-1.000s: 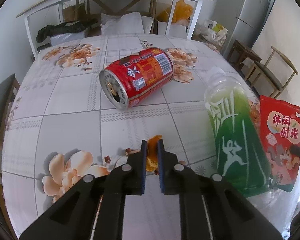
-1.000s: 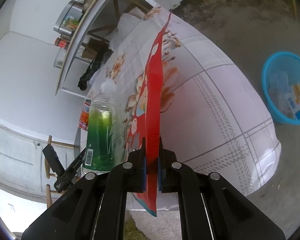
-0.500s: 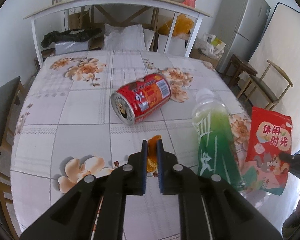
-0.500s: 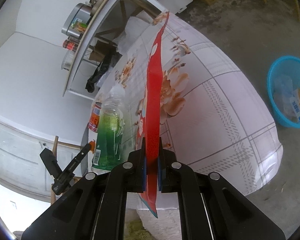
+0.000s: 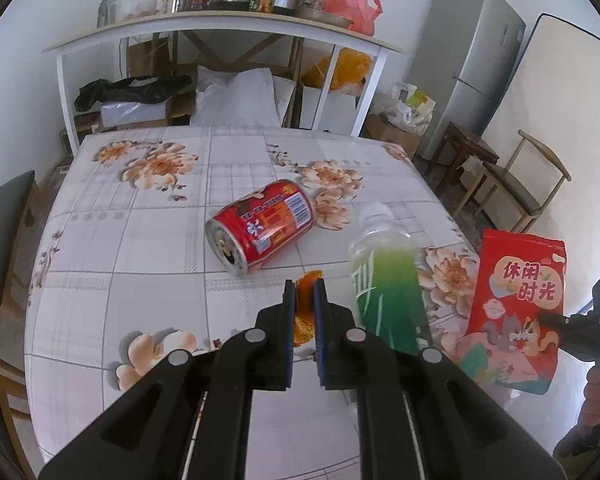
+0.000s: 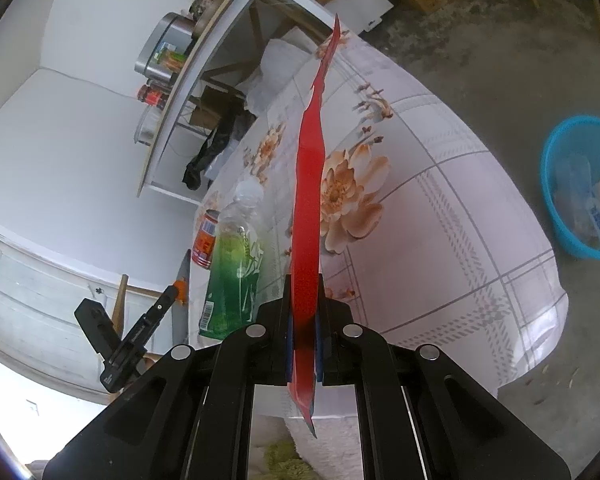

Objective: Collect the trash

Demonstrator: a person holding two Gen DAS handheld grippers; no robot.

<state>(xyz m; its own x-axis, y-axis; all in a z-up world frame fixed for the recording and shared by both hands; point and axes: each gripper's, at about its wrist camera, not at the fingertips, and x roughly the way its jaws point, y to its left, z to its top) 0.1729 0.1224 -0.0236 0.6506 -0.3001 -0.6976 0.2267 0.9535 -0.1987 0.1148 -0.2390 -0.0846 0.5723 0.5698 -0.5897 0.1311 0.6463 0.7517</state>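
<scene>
My left gripper (image 5: 303,292) is shut on a piece of orange peel (image 5: 305,326), held a little above the floral tablecloth (image 5: 140,240). Beyond it a red can (image 5: 260,228) lies on its side. A green bottle (image 5: 384,292) stands upright just to the right. My right gripper (image 6: 303,312) is shut on a red snack bag (image 6: 310,184), seen edge-on over the table's near corner. The left wrist view shows the bag's printed face (image 5: 516,312) and the right gripper (image 5: 546,316) pinching its lower edge. The right wrist view also has the bottle (image 6: 236,264), the can (image 6: 206,240) and the left gripper (image 6: 176,290).
A blue basin (image 6: 580,184) with scraps in it sits on the floor to the right of the table. A white shelf (image 5: 220,28) loaded with jars and pots stands behind the table. A dark chair (image 5: 0,240) is at the left edge and a wooden chair (image 5: 524,196) at the right.
My left gripper has risen with the orange peel, so the can and bottle look smaller and farther off. The right gripper, still holding the snack bag, has stayed almost in place.
</scene>
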